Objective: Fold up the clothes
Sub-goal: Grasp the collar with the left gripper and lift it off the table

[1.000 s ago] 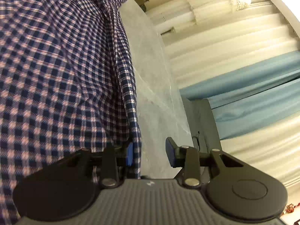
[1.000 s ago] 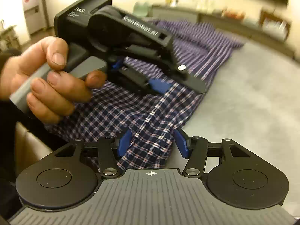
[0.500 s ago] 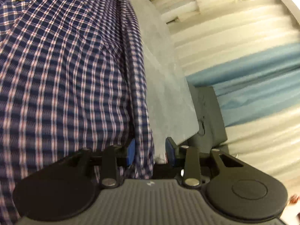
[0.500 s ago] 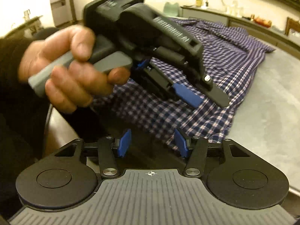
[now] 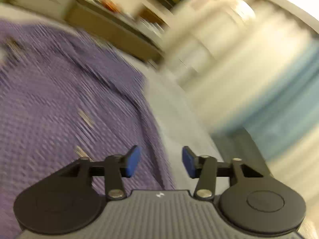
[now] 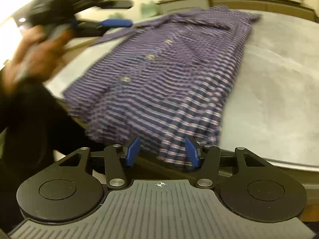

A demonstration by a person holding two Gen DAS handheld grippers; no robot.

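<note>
Right wrist view, far left: the person's hand (image 6: 39,47) holds the left gripper (image 6: 117,14) raised above the grey table (image 6: 279,79), clear of the cloth. Its blue pads (image 6: 116,23) carry nothing and its jaws are opening, so I judge it has let go of the fabric and is lifting away so as not to drag the fold. A dark sleeve (image 6: 30,119) fills the near left corner.

In the middle lies the checked shirt (image 6: 169,75), buttoned front up, collar at the far end, its sides apparently folded in to make a long narrow strip. The near hem hangs slightly over the table's near edge, handy for the next grab.

Nearest the camera, the right gripper (image 6: 162,151) stands spread, pads on either side of that hem but not pressing it; it seems poised to pinch the hem and carry it toward the collar.

The left wrist view is badly blurred; it shows only the shirt (image 5: 69,99) beneath spread, empty pads (image 5: 132,160).
</note>
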